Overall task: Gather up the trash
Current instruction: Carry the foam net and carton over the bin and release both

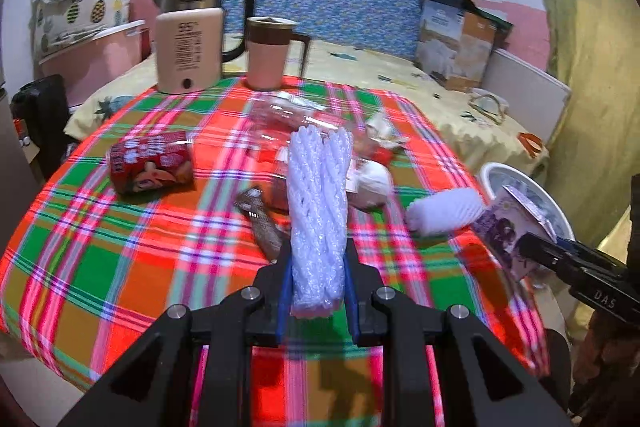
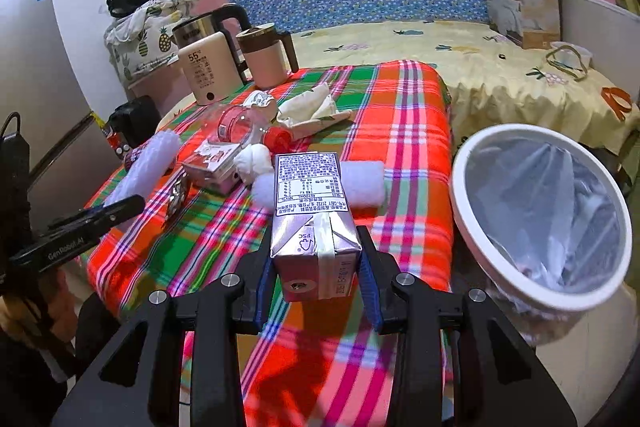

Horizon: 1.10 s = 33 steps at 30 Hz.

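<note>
Work surface was a table under a red-green plaid cloth [image 2: 404, 115], bed with pineapple-print sheet [image 2: 460, 55] at far right. Lined white bin [image 2: 532, 223] stood right of table. Kettle [image 2: 202, 67] at far left read "55°". Left gripper [image 1: 316, 267] was clamped on a white foam net sleeve [image 1: 318, 211] above the cloth. Right gripper [image 2: 316, 263] was clamped on a purple drink carton [image 2: 312, 211] marked "FSC", left of the bin.
</note>
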Each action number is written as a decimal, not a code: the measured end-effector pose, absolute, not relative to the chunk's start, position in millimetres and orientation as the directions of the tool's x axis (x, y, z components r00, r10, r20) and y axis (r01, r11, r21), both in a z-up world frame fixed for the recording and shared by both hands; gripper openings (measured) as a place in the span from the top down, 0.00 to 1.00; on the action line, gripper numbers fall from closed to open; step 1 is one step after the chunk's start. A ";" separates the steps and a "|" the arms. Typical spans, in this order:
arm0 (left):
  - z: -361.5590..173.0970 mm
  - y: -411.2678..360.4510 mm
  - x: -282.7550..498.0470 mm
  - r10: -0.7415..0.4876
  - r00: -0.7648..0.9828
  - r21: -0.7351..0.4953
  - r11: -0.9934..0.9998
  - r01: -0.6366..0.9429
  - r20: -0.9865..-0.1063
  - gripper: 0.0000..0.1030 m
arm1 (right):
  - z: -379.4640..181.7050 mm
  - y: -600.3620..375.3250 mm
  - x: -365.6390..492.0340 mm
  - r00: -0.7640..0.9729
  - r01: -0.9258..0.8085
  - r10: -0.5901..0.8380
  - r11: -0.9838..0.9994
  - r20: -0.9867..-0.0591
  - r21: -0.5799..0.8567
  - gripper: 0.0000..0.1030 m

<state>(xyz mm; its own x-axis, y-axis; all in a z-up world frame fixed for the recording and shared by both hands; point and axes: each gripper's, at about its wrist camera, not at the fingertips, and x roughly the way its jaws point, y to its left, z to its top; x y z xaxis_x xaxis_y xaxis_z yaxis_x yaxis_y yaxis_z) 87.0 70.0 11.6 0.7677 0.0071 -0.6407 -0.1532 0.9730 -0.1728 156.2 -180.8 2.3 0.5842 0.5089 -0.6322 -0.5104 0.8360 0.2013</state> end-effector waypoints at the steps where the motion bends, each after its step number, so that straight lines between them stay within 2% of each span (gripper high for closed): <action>1: 11.8 64.8 86.9 -0.003 0.767 -0.174 0.975 -0.141 -0.641 0.78 | 2.4 -183.7 155.2 0.587 -0.505 0.507 0.838 -0.631 0.204 0.62; 16: 18.3 -8.2 108.0 -0.149 0.757 -0.183 0.982 0.039 -0.636 0.78 | 4.8 -230.1 151.8 0.666 -0.407 0.452 0.887 -0.593 0.219 0.62; 33: 21.1 -97.2 164.3 -0.313 0.706 -0.181 0.949 0.257 -0.635 0.78 | -1.3 -301.2 169.3 0.743 -0.211 0.308 0.950 -0.595 0.229 0.62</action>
<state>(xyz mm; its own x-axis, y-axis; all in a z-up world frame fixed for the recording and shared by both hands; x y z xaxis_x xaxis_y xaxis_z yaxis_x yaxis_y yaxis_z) 164.3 -97.2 21.1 0.7064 -0.3125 -0.6351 0.2570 0.9493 -0.1812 169.3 -301.2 -1.3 0.7425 0.3080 -0.5948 -0.2108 0.9503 0.2290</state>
